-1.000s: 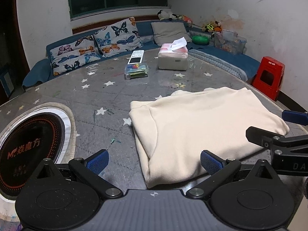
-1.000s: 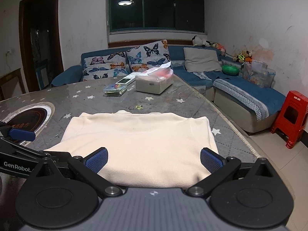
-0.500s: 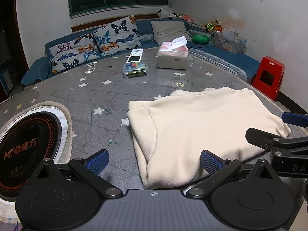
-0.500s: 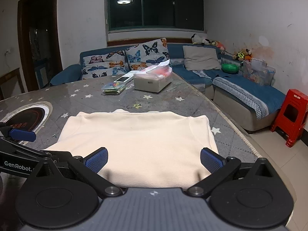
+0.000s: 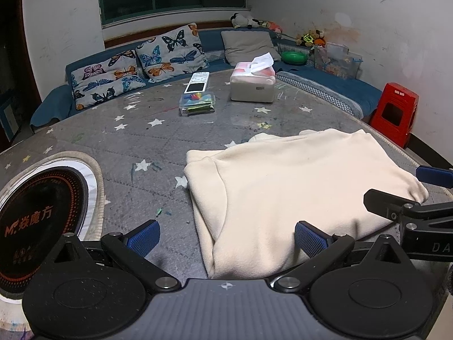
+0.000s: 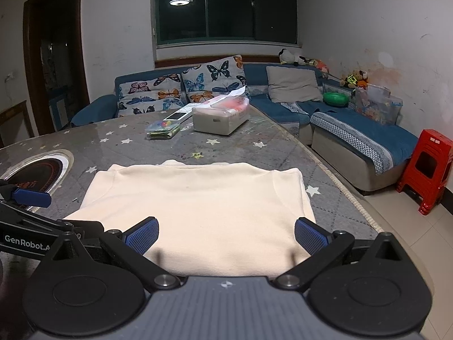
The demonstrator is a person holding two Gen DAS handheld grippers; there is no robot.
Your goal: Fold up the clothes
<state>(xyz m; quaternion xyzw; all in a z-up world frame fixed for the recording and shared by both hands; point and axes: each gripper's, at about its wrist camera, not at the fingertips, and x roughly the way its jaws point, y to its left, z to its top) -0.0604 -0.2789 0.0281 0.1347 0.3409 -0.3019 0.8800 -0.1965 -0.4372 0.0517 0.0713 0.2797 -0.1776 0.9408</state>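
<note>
A cream garment (image 5: 297, 187) lies folded into a rectangle on the grey star-patterned table (image 5: 136, 141). My left gripper (image 5: 226, 239) stands open at the garment's near left corner, holding nothing. The right gripper's blue-tipped fingers (image 5: 433, 173) show at the right edge of the left wrist view, beside the garment's right corner. In the right wrist view the same garment (image 6: 198, 198) fills the middle, and my right gripper (image 6: 225, 235) is open over its near edge with nothing held. The left gripper's finger (image 6: 31, 198) shows at that view's left edge.
A round black induction plate (image 5: 36, 221) is set into the table at the left. A tissue box (image 5: 252, 85), a clear box (image 5: 197, 103) and a remote (image 5: 197, 82) sit at the far side. A blue sofa (image 6: 354, 130) and a red stool (image 6: 427, 167) stand beyond the table edge.
Both grippers have drawn back slightly toward the near edge, staying open. The garment lies unmoved.
</note>
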